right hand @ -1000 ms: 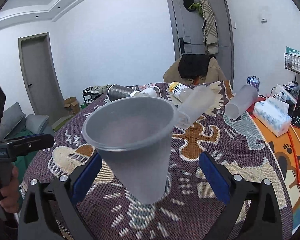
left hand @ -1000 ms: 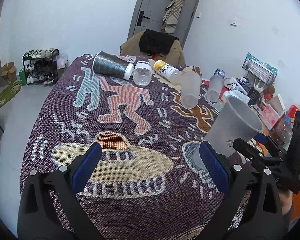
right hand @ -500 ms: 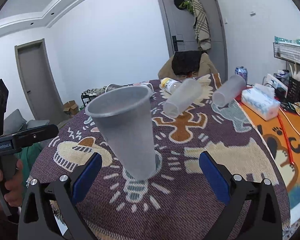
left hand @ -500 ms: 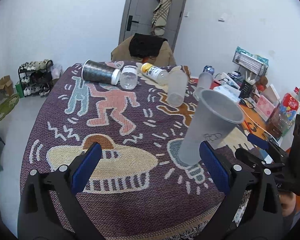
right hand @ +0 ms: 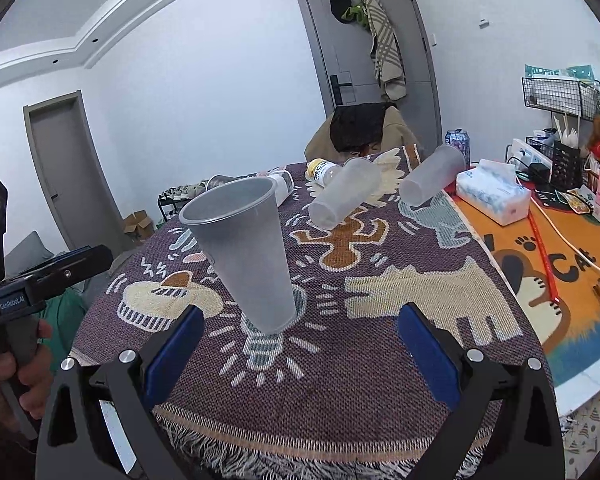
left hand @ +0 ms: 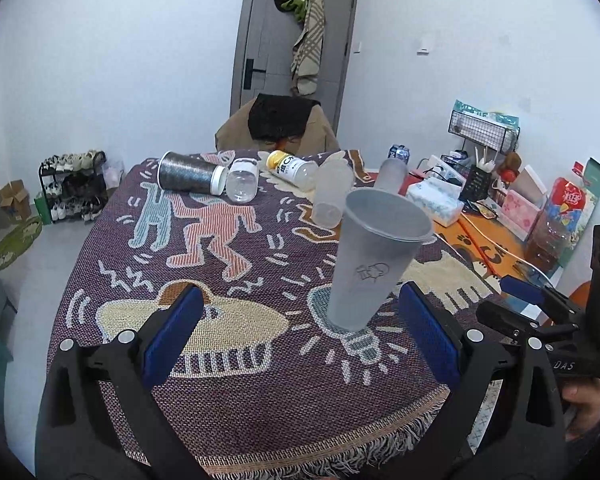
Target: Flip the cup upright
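A grey translucent cup (left hand: pixel 374 258) stands upright, mouth up, on the patterned woven cloth (left hand: pixel 228 360) near the table's front; it also shows in the right wrist view (right hand: pixel 246 252). My left gripper (left hand: pixel 300 334) is open and empty, drawn back from the cup, which stands ahead and to its right. My right gripper (right hand: pixel 300 352) is open and empty, with the cup just ahead of its left finger, apart from it. Two frosted cups (right hand: pixel 346 198) (right hand: pixel 432 180) lie on their sides further back.
At the far edge lie a glittery grey tumbler (left hand: pixel 190 172), a clear jar (left hand: pixel 242 180) and a yellow-capped bottle (left hand: pixel 294 166). A tissue box (right hand: pixel 494 196), wire rack (right hand: pixel 560 94) and clutter fill the right side over an orange mat (right hand: pixel 560 264). A chair (left hand: pixel 278 126) stands behind.
The cup went from tilted between my right gripper's fingers to standing upright on the cloth. Both grippers drew back and away from it.
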### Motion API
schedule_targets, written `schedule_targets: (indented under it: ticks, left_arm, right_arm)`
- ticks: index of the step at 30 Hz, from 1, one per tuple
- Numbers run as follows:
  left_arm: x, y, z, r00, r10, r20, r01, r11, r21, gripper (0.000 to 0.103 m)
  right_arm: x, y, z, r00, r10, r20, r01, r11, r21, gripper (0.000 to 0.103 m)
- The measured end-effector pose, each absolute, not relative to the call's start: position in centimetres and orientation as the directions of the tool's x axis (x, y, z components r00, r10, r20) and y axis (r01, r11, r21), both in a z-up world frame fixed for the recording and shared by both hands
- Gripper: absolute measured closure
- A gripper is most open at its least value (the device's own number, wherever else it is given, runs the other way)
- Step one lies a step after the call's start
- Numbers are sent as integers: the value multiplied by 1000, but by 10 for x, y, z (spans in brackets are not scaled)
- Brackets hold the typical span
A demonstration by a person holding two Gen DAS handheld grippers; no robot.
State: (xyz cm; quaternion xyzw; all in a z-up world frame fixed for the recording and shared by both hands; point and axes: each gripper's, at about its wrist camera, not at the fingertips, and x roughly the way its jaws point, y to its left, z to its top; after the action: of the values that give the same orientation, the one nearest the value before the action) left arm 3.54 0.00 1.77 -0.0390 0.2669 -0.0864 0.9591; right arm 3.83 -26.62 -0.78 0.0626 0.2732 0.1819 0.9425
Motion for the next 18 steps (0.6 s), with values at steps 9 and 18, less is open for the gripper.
schedule_targets:
  ticks: [9, 18]
  left_arm:
    - [15, -9, 31, 865, -175, -471, 142, 984, -104, 6]
    - [9, -12, 34, 868, -167, -468, 140, 986, -93, 6]
  right_arm:
    - [22, -272, 3, 800, 375, -468, -320, 927, 196, 8]
    - [20, -270, 4, 805, 369, -464, -317, 930, 188, 8]
